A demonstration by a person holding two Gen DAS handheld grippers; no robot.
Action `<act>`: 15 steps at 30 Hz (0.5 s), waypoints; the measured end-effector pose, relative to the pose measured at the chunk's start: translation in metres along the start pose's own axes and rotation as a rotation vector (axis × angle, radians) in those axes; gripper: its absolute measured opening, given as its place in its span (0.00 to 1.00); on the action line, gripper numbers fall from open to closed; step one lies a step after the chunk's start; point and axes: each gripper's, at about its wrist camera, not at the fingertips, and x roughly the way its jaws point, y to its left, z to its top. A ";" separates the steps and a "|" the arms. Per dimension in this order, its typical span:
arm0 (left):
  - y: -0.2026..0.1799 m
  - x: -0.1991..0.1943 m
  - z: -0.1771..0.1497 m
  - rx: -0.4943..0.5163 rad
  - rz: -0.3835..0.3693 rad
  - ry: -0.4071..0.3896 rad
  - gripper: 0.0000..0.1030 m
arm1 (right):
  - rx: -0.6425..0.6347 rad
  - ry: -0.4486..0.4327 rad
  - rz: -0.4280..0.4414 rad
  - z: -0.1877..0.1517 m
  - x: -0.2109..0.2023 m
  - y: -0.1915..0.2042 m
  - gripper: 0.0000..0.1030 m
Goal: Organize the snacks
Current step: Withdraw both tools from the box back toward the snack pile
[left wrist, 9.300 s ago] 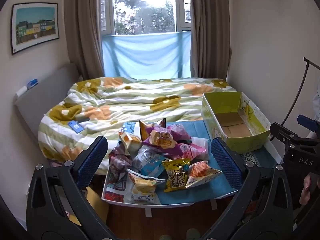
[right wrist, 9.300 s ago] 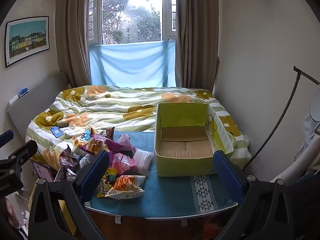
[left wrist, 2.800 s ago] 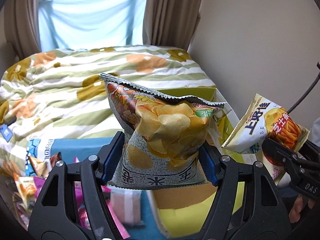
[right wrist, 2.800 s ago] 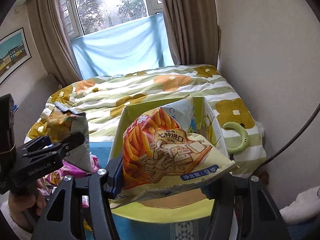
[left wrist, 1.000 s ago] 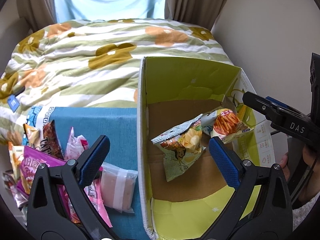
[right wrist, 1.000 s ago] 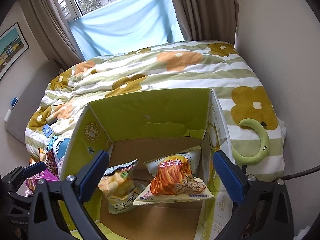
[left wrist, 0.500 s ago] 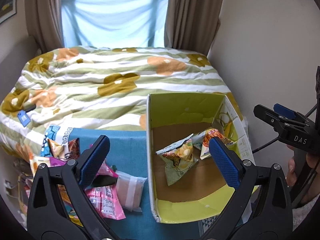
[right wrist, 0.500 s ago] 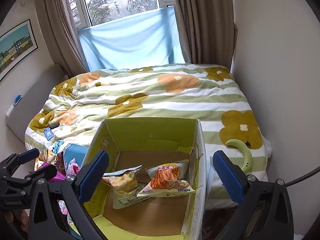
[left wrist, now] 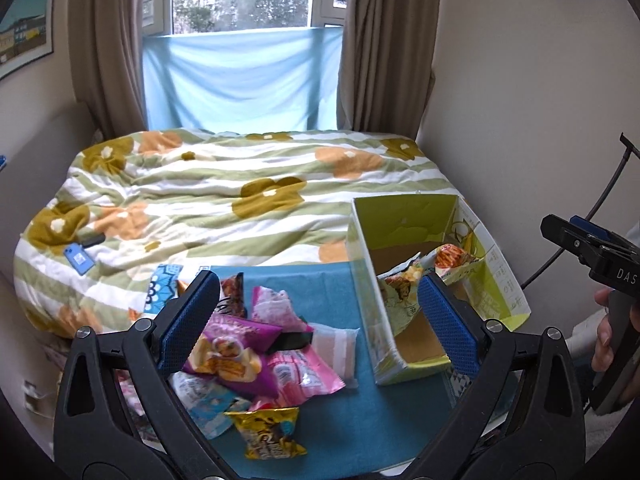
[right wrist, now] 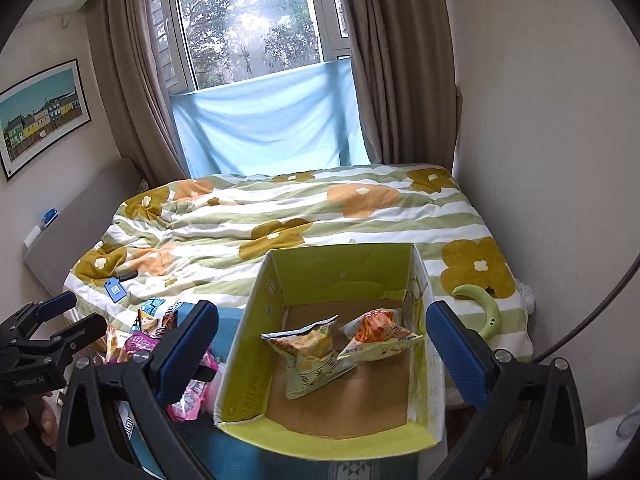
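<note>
Left gripper [left wrist: 318, 316]: jaws wide, empty
Right gripper [right wrist: 322, 346]: jaws wide, empty
Box [right wrist: 344, 276]: holds two snack bags [right wrist: 316, 354]
Snack pile [left wrist: 248, 352]: left of box

box [right wrist: 244, 364]: 1 | snack bags in box [right wrist: 308, 354]: 2 | snack bags heaped on table [left wrist: 240, 354]: count unclear | grippers [left wrist: 318, 326]: 2
</note>
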 end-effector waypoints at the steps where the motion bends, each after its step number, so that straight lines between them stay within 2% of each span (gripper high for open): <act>1: 0.010 -0.008 -0.005 -0.001 -0.001 -0.002 0.96 | 0.009 -0.009 -0.004 -0.005 -0.006 0.007 1.00; 9: 0.080 -0.051 -0.054 -0.020 -0.029 0.017 0.96 | 0.056 -0.033 -0.011 -0.046 -0.036 0.069 1.00; 15: 0.116 -0.063 -0.086 -0.002 -0.045 0.035 0.96 | 0.086 -0.030 0.002 -0.080 -0.047 0.111 1.00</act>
